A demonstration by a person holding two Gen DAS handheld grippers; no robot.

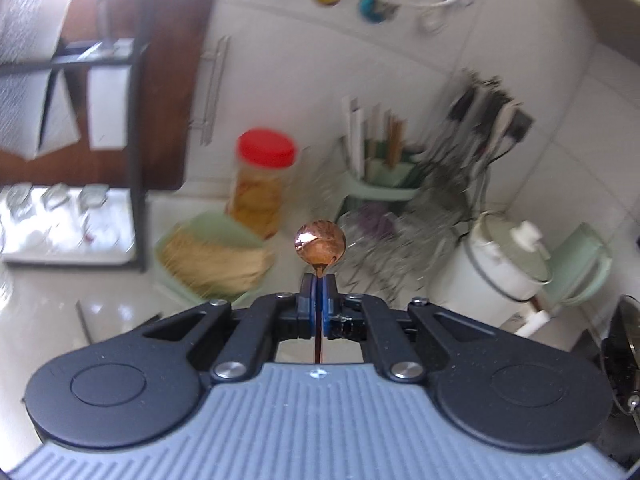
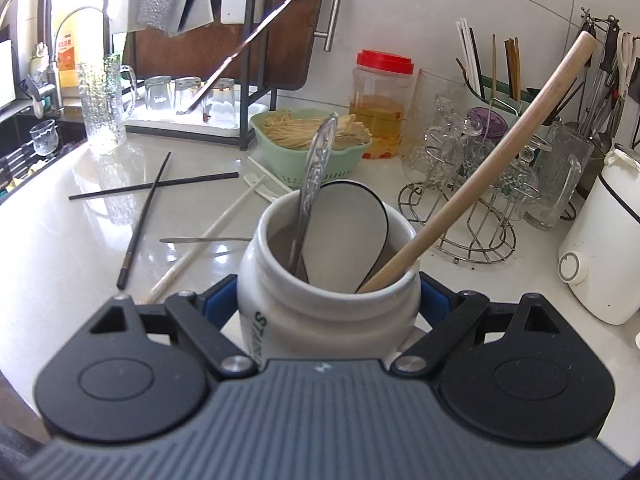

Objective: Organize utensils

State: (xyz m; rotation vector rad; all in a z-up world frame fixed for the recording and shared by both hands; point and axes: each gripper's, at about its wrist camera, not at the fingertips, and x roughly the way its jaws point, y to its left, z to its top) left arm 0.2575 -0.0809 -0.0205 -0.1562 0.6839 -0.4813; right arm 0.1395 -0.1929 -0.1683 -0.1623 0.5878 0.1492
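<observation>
Starting with the left wrist view: left claw (image 1: 319, 280) is pinched tight on a copper-coloured spoon (image 1: 320, 243), blue pads (image 1: 307, 286) clamped on the neck just below the bowl. Handle runs back between the fingers toward the camera; bowl sticks out ahead, held clear above the bench (image 1: 48, 320). Background is motion-blurred. Behind the spoon: red-lidded jar (image 1: 262, 184), green basket of noodles (image 1: 216, 258), wire glass rack (image 1: 400, 248), white appliance (image 1: 504, 264) to the right.

Right wrist view: right claw (image 2: 328, 300) grips a white ceramic mug (image 2: 328, 312), blue pads (image 2: 218, 300) pressed against both sides of its body. Mug sits upright on the bench (image 2: 60, 248) and holds three items: an embossed metal spoon handle (image 2: 314, 184) leaning left, a white ladle-type spoon with dark rim (image 2: 348, 228) in the middle, a wooden handle (image 2: 496, 160) leaning right. Loose on the bench left of the mug: two black chopsticks (image 2: 152, 188) crossed, white chopsticks (image 2: 208, 240), a white plastic spoon (image 2: 260, 184), a thin metal utensil (image 2: 204, 240) lying flat. A thin dark-and-metal rod (image 2: 260, 36) crosses the upper left in mid-air; cannot tell what it is. Same basket, jar and rack along the back wall.
</observation>
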